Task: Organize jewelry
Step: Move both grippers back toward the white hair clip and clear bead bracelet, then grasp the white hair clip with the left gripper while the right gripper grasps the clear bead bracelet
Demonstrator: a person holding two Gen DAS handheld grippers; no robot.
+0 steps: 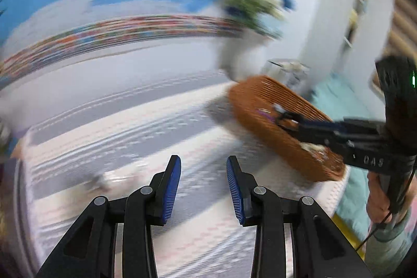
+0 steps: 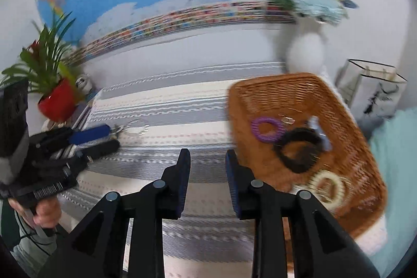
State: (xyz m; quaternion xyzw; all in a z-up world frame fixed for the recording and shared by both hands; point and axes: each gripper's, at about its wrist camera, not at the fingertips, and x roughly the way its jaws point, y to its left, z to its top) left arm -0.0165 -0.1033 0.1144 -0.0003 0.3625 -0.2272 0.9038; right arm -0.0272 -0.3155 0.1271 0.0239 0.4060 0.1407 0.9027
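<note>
**Both jaws empty above the cloth, basket on our right**

Going left to right in the right wrist view, we first see the red pot (image 2: 56, 102) with its plant at the table's far left corner, out of the working area. Just in front of it our left hand-held gripper (image 2: 114, 133) reaches over the striped cloth (image 2: 161, 106), its jaws parted with nothing pressed between them. A thin clear-looking ring (image 2: 136, 128) lies on the cloth right at its tips; blur hides whether they touch it. We judge this to be the next piece to collect.

At centre, our right hand-held gripper (image 2: 207, 181) stands part open and empty over bare cloth.

To the right sits the woven basket (image 2: 362, 147), angled on the cloth, clearly the collecting place: it holds a purple ring (image 2: 267, 130), a black scrunchie (image 2: 299, 147) and a cream ring (image 2: 327, 186), loose and close together, with small blurred bits beside them.

Behind the basket stand a white vase (image 2: 306, 52) of flowers and a glass box (image 2: 370, 85).
</note>
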